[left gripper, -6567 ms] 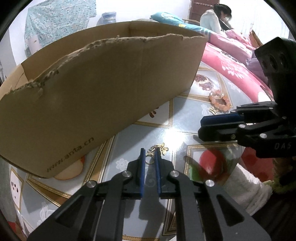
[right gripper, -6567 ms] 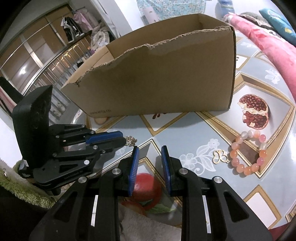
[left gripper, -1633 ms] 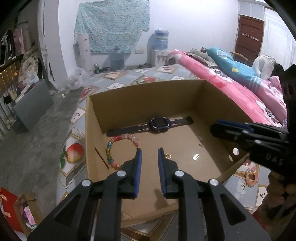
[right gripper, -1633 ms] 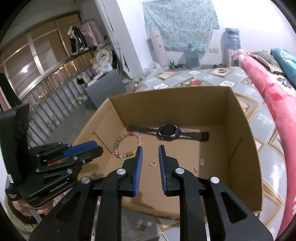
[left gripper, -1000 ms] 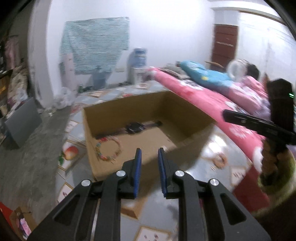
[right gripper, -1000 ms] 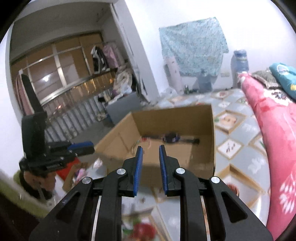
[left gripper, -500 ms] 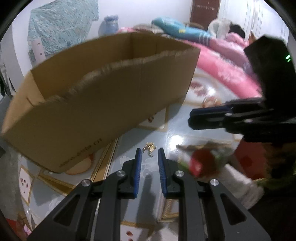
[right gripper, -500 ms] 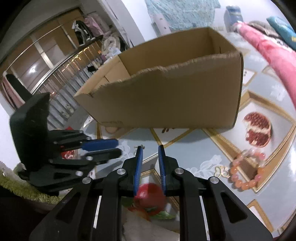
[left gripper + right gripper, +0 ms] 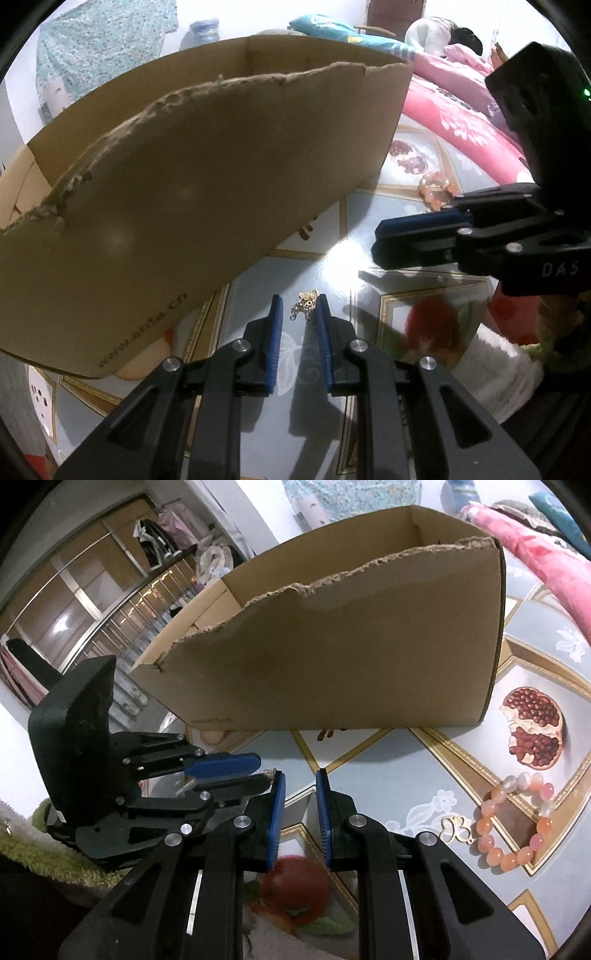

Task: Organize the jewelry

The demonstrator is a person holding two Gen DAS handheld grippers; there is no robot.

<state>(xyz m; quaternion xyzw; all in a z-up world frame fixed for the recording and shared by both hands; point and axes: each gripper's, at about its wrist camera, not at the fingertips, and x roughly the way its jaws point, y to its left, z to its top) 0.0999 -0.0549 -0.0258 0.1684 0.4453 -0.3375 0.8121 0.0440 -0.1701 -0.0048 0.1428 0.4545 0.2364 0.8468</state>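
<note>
A small gold chain trinket [image 9: 306,303] lies on the patterned floor mat just in front of and between the tips of my left gripper [image 9: 298,308], which is open and empty. The brown cardboard box [image 9: 184,177] stands close behind it; it also shows in the right wrist view [image 9: 351,657]. My right gripper [image 9: 299,788] is open and empty, low over the mat, and shows at the right of the left wrist view [image 9: 417,236]. An orange bead bracelet [image 9: 517,823] and a gold butterfly charm [image 9: 456,829] lie to its right.
A pink quilt [image 9: 461,122] with a person lying beyond it borders the mat on the right. A white fluffy cloth [image 9: 495,373] lies at the near right. Clothes racks and a railing [image 9: 110,602] stand to the far left.
Both grippers came down from above the box, where the ring was dropped, to the mat in front of it. My left gripper has closed in on the gold trinket.
</note>
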